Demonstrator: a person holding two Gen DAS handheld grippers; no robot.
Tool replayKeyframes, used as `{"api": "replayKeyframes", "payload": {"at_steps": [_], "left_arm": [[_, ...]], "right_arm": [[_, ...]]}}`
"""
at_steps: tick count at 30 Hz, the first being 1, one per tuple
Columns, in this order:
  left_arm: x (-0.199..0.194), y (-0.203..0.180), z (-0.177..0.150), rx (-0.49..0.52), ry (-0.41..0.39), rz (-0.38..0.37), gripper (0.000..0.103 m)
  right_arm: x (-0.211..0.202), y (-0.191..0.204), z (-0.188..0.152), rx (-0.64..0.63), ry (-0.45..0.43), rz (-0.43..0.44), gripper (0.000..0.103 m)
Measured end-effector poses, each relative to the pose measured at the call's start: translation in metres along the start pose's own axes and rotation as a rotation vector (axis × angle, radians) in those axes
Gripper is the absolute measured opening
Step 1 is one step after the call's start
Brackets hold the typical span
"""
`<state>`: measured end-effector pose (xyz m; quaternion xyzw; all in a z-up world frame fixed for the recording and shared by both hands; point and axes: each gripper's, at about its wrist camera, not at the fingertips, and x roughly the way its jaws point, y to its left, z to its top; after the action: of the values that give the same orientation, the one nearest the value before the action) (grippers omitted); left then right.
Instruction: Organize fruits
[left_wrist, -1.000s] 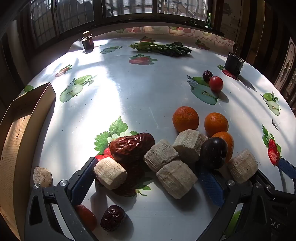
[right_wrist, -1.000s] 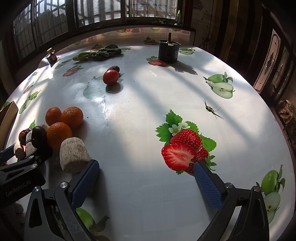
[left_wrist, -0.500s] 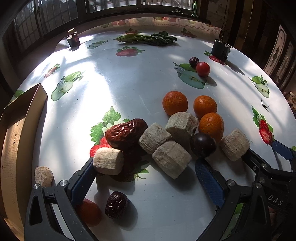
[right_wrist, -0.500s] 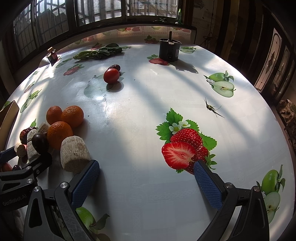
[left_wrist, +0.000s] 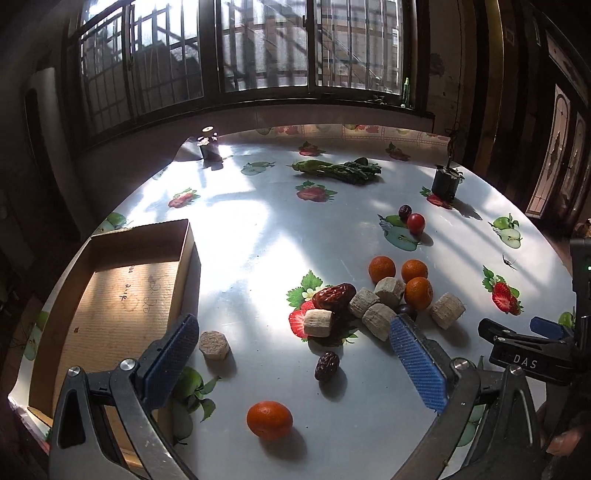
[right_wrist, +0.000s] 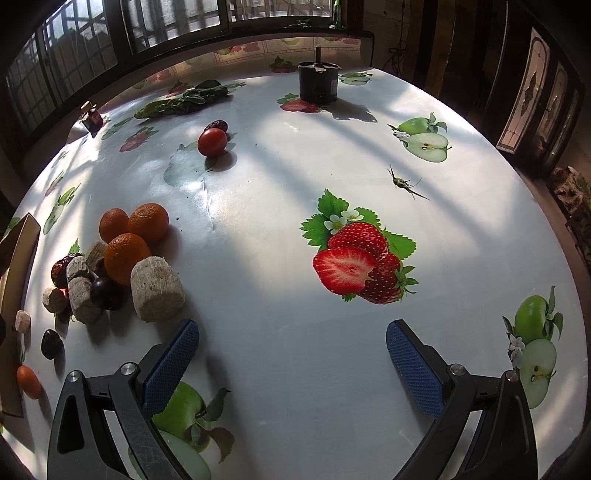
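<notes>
Now we note left gripper (left_wrist: 295, 354) pulled back from fruit pile (left_wrist: 373, 299); box (left_wrist: 110, 295) revealed; both jaws wide, empty; right gripper (right_wrist: 291, 347) idle.

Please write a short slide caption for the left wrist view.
Open left gripper above scattered oranges, dates and an empty cardboard box.

We see the brown cardboard box (right_wrist: 18, 266) cut off at the right view's left edge, and the dark round plum (left_wrist: 406, 309) half hidden behind our left gripper's blue pad.
</notes>
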<state>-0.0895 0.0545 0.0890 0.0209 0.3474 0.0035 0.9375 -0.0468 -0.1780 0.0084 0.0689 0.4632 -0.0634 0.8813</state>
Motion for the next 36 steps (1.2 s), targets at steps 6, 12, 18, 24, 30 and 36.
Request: {"api": "replayKeyframes", "payload": {"at_steps": [6, 12, 18, 24, 30, 36], "left_arm": [[-0.031, 0.011, 0.000, -0.005, -0.066, -0.004, 0.103], [-0.057, 0.021, -0.005, -0.021, -0.098, -0.011, 0.103], [-0.112, 0.038, 0.009, -0.036, -0.197, -0.060, 0.103], [-0.208, 0.076, 0.065, -0.063, -0.365, -0.136, 0.103], [-0.267, 0.100, 0.137, -0.048, -0.457, -0.126, 0.103], [-0.236, 0.110, 0.156, -0.048, -0.430, -0.076, 0.103]], "right_arm": [[-0.072, 0.009, -0.018, 0.013, -0.177, 0.074, 0.102], [-0.133, 0.020, -0.021, -0.002, -0.306, 0.089, 0.102], [-0.202, 0.030, -0.016, -0.064, -0.460, 0.075, 0.102], [-0.308, 0.023, 0.013, -0.109, -0.691, 0.049, 0.103], [-0.412, 0.002, 0.078, -0.077, -0.811, 0.082, 0.103], [-0.448, -0.001, 0.136, -0.088, -0.778, 0.052, 0.103]]}}
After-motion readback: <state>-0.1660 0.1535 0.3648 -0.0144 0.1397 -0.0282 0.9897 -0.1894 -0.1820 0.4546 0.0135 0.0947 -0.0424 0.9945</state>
